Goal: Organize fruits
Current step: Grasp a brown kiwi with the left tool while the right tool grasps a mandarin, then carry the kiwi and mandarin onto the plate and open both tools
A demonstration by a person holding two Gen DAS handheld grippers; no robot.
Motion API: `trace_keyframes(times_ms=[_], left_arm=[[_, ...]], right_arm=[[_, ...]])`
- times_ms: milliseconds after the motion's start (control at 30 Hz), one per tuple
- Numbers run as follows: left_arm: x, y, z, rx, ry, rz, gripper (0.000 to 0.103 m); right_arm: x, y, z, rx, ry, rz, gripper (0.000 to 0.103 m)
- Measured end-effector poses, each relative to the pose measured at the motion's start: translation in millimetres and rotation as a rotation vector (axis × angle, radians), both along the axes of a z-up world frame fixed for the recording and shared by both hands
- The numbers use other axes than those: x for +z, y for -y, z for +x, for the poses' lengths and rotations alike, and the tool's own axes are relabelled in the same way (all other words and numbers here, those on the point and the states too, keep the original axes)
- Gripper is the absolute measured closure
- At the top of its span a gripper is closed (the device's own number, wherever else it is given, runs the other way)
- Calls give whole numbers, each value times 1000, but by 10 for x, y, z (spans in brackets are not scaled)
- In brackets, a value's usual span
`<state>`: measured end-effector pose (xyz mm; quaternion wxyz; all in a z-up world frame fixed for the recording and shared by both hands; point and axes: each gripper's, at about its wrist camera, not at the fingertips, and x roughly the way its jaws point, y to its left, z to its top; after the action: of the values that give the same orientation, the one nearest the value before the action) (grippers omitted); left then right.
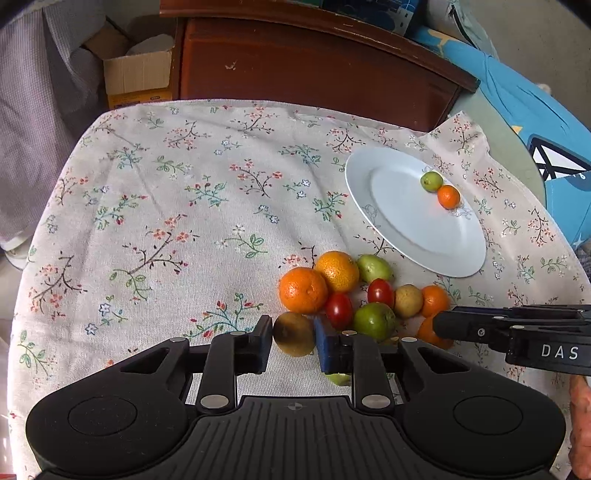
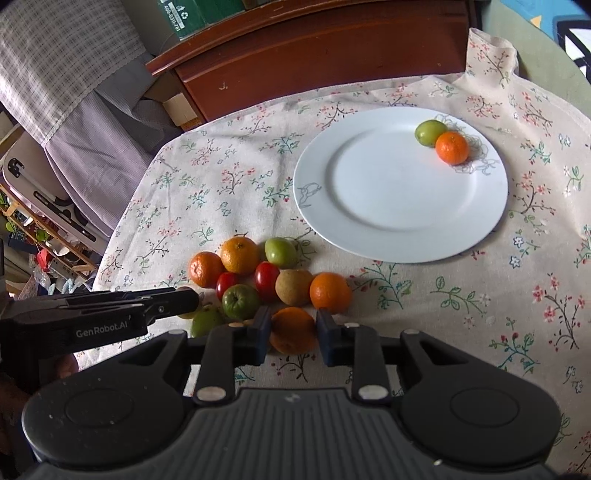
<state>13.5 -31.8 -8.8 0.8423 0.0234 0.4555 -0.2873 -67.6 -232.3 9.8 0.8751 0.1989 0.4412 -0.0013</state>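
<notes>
Fingers of my left gripper (image 1: 293,341) flank a brownish, bruised fruit (image 1: 293,333), both pads touching its sides. My right gripper (image 2: 293,334) likewise has an orange (image 2: 293,329) between its pads, touching it on both sides. From each camera I see the other gripper side-on: "DAS" is written on the right one, "GenRobot.AI" on the left one. Just beyond lies the fruit pile (image 2: 273,275) on the flowered tablecloth (image 1: 166,221): oranges, green fruits, two cherry tomatoes (image 1: 380,292) and a brown fruit. Farther off, the white plate (image 2: 369,192) carries one green fruit (image 2: 430,132) touching a small orange (image 2: 451,147). Behind stand a wooden cabinet (image 1: 314,70) and a green box (image 2: 184,16) printed with partly readable digits.
</notes>
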Motion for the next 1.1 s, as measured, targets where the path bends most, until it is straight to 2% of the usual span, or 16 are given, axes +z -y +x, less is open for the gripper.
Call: trace_keyframes(times_ms=[133, 200, 433, 600, 700, 800, 933, 1100], left_arm=[[124, 19, -34, -3, 62, -12, 81], [161, 25, -50, -9, 88, -11, 81], [86, -3, -27, 8, 64, 9, 81], [105, -8, -22, 12, 69, -1, 81], [118, 2, -30, 9, 73, -8, 81], [147, 17, -43, 1, 86, -15, 81], [185, 40, -31, 2, 95, -35, 81], [301, 78, 4, -2, 124, -85, 81]], right_arm=[[108, 36, -15, -4, 46, -15, 83], [92, 58, -1, -11, 32, -5, 83], [-47, 129, 6, -60, -40, 63, 77], [-112, 83, 10, -42, -54, 91, 58], [-185, 34, 51, -43, -76, 28, 58], [-239, 59, 59, -52, -79, 62, 71], [-170, 32, 61, -27, -68, 51, 72], [158, 72, 40, -12, 41, 54, 72]])
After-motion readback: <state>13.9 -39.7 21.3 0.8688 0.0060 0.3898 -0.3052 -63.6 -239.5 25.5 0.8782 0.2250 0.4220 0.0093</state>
